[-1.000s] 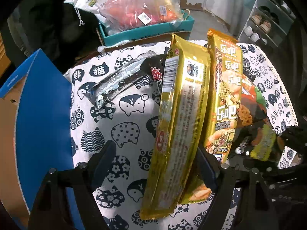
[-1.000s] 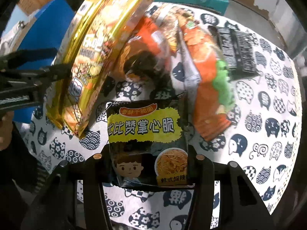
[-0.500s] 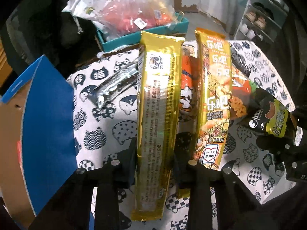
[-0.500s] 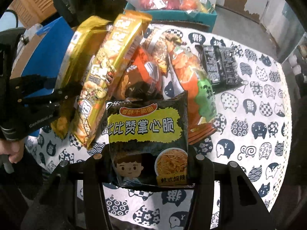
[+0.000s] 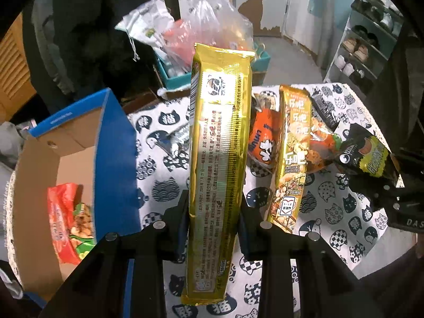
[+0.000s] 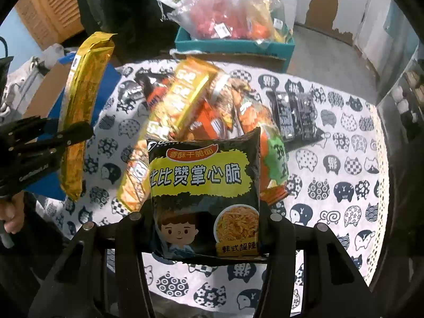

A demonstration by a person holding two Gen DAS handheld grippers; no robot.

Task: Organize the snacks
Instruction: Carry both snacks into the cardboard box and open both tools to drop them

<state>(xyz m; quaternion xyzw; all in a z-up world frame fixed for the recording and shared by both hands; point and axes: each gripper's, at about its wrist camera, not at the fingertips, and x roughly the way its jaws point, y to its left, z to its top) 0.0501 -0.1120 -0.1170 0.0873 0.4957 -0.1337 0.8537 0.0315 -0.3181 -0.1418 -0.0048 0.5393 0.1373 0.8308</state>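
My left gripper (image 5: 213, 217) is shut on a long gold snack pack (image 5: 218, 159) and holds it upright above the cat-print tablecloth (image 5: 159, 175). The pack also shows in the right wrist view (image 6: 82, 111), beside the left gripper (image 6: 66, 135). My right gripper (image 6: 204, 220) is shut on a black and yellow noodle snack bag (image 6: 204, 193), lifted over the table; it shows at the right of the left wrist view (image 5: 368, 153). A pile of snacks lies mid-table: a second gold pack (image 5: 291, 159), orange bags (image 6: 265, 132) and dark packets (image 6: 294, 114).
A blue cardboard box (image 5: 111, 159) stands open at the left with a red snack bag (image 5: 70, 212) inside. A teal box (image 6: 233, 45) with a clear plastic bag of goods (image 6: 233, 5) sits behind the table. A shoe shelf (image 5: 363, 45) is at the far right.
My left gripper closed on the long gold pack and lifted it up and left, toward the blue box. My right gripper rose with the noodle bag still held.
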